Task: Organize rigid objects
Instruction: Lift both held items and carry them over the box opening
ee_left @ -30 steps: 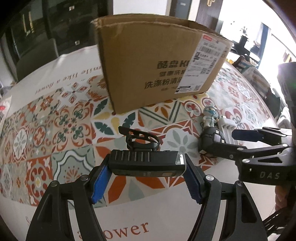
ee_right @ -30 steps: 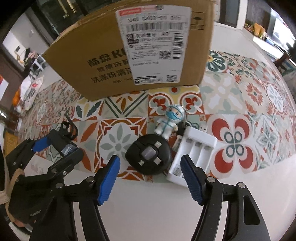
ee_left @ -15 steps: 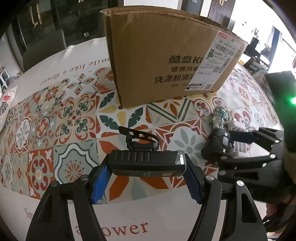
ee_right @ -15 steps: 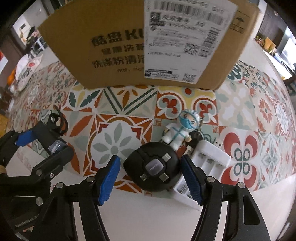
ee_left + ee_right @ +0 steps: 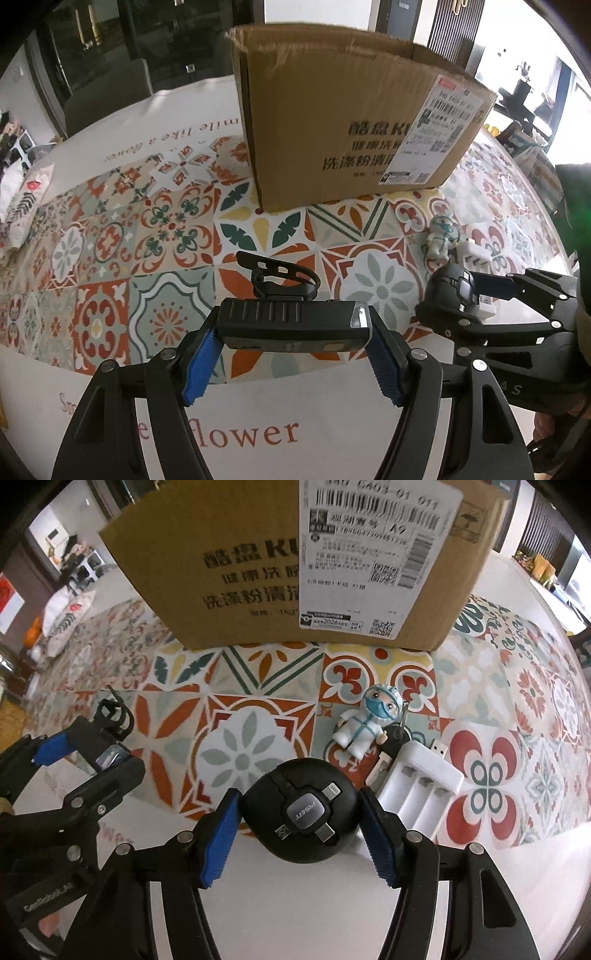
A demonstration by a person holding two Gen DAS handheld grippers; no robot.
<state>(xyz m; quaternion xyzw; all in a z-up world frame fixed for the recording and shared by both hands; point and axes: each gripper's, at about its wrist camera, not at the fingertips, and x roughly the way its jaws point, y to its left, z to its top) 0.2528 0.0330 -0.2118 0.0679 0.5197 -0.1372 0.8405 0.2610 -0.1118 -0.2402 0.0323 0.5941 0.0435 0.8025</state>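
Note:
My left gripper (image 5: 291, 354) is shut on a long black bike light (image 5: 291, 326) with a strap mount, held just above the patterned tablecloth. It also shows at the left of the right wrist view (image 5: 92, 753). My right gripper (image 5: 299, 819) is shut on a round black cable reel (image 5: 301, 814) with a grey centre; it also shows in the left wrist view (image 5: 448, 295). A small masked figurine (image 5: 369, 720) and a white battery charger (image 5: 421, 790) lie just right of the reel. An open cardboard box (image 5: 351, 122) stands behind them.
The tiled tablecloth (image 5: 110, 236) covers the table, with a white border near me. A patterned bag (image 5: 22, 206) lies at the far left edge. A dark chair (image 5: 107, 92) stands behind the table. Cluttered furniture sits at the far right.
My right gripper moved forward around the black cable reel and shut on it. My left gripper kept its hold on the bike light and moved a little closer to the box.

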